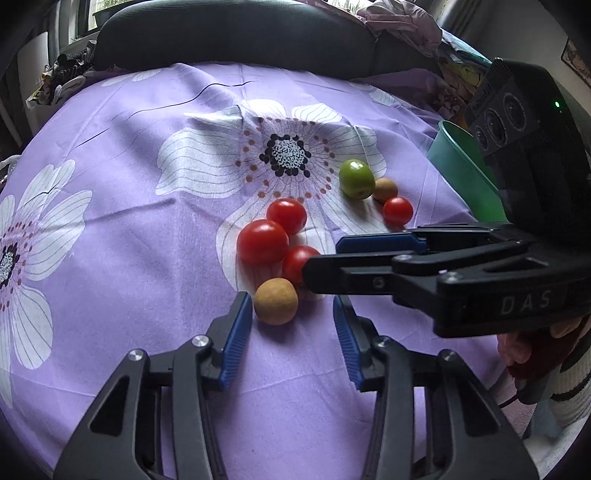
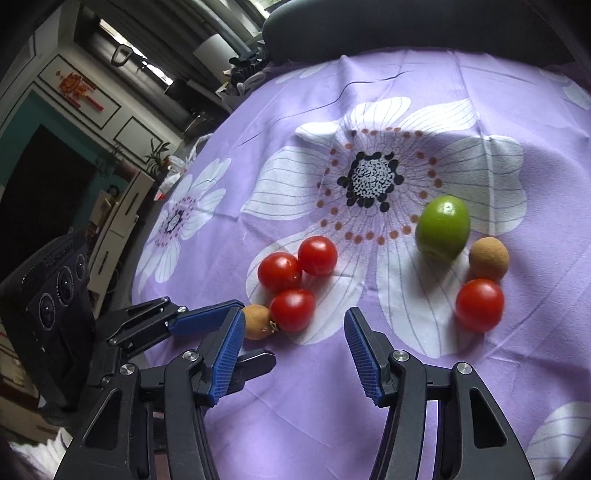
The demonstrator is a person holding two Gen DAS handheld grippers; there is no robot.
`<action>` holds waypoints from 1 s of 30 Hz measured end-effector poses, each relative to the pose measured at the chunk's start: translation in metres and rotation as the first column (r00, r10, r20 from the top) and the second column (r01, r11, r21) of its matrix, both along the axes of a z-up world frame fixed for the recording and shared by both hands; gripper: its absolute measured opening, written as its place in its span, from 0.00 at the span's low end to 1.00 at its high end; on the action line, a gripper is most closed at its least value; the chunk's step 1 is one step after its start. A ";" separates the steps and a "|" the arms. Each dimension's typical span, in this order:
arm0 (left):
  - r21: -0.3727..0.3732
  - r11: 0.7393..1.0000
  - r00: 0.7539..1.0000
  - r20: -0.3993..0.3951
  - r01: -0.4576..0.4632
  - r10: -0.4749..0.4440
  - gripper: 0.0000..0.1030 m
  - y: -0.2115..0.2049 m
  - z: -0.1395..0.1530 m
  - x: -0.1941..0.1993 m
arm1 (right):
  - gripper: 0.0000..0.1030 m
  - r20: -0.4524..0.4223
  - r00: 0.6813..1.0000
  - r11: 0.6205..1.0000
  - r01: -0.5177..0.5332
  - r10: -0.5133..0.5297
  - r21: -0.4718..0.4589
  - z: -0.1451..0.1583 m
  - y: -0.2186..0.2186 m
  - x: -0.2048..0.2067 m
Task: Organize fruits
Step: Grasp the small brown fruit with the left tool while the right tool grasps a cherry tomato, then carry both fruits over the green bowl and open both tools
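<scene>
Fruits lie on a purple flowered cloth (image 1: pixel 129 229). Three red tomatoes (image 1: pixel 263 242) and a tan round fruit (image 1: pixel 276 301) cluster together; they also show in the right wrist view, tomatoes (image 2: pixel 279 272) and tan fruit (image 2: pixel 256 320). A green fruit (image 1: pixel 356 179), a second tan fruit (image 1: pixel 385 189) and a lone tomato (image 1: pixel 398 211) lie further right; in the right wrist view they are the green fruit (image 2: pixel 442 228), tan fruit (image 2: pixel 488 258) and tomato (image 2: pixel 479 305). My left gripper (image 1: pixel 293 308) is open, just short of the near tan fruit. My right gripper (image 2: pixel 293 325) is open and empty beside the cluster.
A green cup (image 1: pixel 467 170) stands at the cloth's right edge, behind the right gripper's body (image 1: pixel 517 155). A dark chair back (image 1: pixel 236 33) lies beyond the cloth. Cluttered fabric is at the far right, and cabinets (image 2: pixel 122 206) stand past the table's left edge.
</scene>
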State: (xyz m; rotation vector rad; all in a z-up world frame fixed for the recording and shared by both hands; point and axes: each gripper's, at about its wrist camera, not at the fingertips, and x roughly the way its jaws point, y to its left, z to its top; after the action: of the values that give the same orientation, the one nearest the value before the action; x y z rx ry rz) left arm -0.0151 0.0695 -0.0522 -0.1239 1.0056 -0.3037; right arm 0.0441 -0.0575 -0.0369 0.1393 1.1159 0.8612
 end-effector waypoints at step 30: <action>0.105 0.994 1.000 0.002 0.023 -0.023 0.24 -0.003 -0.005 0.007 | 0.28 0.073 0.997 0.991 -0.019 0.029 -0.135 -0.004 0.011 -0.003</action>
State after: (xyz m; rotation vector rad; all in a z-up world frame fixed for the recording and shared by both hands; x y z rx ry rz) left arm -0.0085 0.0663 -0.0569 -0.0169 1.0185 -0.2712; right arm 0.0415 -0.0468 -0.0405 -0.0179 1.1032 0.8040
